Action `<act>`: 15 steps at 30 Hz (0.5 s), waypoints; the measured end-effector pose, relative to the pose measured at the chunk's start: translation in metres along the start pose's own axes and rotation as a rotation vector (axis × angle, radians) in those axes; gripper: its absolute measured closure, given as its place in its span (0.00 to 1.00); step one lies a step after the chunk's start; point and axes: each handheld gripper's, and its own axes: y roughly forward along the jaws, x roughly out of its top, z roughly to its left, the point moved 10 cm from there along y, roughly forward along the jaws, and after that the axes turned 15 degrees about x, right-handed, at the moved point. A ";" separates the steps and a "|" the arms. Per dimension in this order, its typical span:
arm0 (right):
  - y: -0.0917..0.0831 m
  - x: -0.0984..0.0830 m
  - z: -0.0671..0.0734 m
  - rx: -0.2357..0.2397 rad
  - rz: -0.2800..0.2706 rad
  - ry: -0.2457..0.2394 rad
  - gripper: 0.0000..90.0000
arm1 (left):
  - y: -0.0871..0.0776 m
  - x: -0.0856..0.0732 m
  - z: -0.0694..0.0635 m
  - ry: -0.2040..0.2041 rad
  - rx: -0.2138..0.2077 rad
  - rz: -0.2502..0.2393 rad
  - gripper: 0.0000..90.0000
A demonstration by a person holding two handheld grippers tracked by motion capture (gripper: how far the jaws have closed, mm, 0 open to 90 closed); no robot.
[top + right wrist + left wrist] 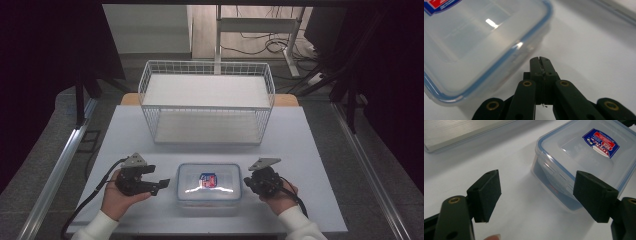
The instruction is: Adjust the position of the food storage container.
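While both of my forearms come in from six o'clock in white sleeves, I see the left gripper (161, 184) cradled in my left hand (119, 197) at about seven o'clock on the white counter (300, 150), its nose turned toward three o'clock and level with the counter. Its two black fingers (485, 195) stand wide apart with nothing between them; in the left gripper view the far one sits just beside the near wall of the box, though I cannot tell whether it touches.

The right gripper (247, 181) rests in my right hand (280, 197) at about five o'clock, pointing toward nine o'clock. In the right gripper view its fingers (540, 65) are pressed together, holding nothing, their tip near the box's edge but apart from it.

Between the two grippers lies one clear rectangular plastic food box (209, 187) with a blue-sealed lid and a red-and-blue label (208, 180) on top, lid on, at six o'clock on the counter.

At twelve o'clock stands one white wire two-level basket shelf (207, 102), well apart from the box. I count two grippers, one box, one shelf.
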 end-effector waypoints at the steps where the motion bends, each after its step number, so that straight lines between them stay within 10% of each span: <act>1: -0.007 -0.001 -0.004 -0.008 -0.031 0.019 0.99 | 0.000 0.000 0.000 0.000 0.001 0.000 0.25; 10: -0.022 -0.005 -0.013 0.019 -0.119 0.071 0.91 | 0.002 -0.001 -0.001 0.000 0.004 0.005 0.25; 13: -0.025 -0.001 -0.016 0.020 -0.190 0.139 0.48 | 0.001 -0.001 0.000 -0.005 0.008 0.003 0.24; 15: -0.029 0.003 -0.016 0.046 -0.234 0.180 0.39 | 0.000 0.000 0.000 -0.017 0.008 -0.001 0.23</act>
